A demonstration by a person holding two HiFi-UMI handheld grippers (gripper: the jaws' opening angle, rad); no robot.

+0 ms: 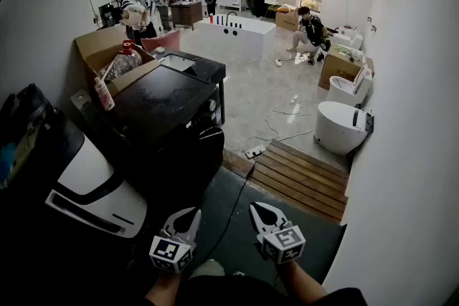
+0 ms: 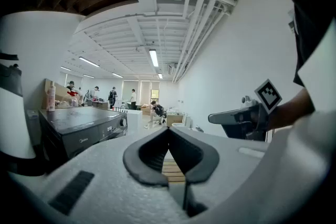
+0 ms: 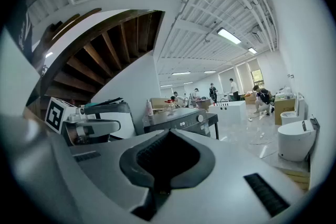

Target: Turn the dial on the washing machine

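Observation:
The black washing machine (image 1: 168, 118) stands ahead and to the left, and its round dial (image 1: 212, 105) sits on the front panel. Both grippers hover low near my body, well short of the machine. My left gripper (image 1: 191, 214) is shut with nothing in it, and so is my right gripper (image 1: 258, 210). In the left gripper view the jaws (image 2: 168, 130) meet, with the machine (image 2: 79, 126) and dial (image 2: 123, 123) far off to the left. In the right gripper view the closed jaws (image 3: 169, 134) point toward the machine (image 3: 178, 122) and its dial (image 3: 199, 118).
A white appliance (image 1: 93, 186) stands close on my left. A spray bottle (image 1: 105, 93) and a cardboard box (image 1: 100, 46) sit behind the washer. A wooden platform (image 1: 305, 179), a power strip (image 1: 255, 151) with cables and white toilets (image 1: 341, 127) are on the right. Several people stand at the back.

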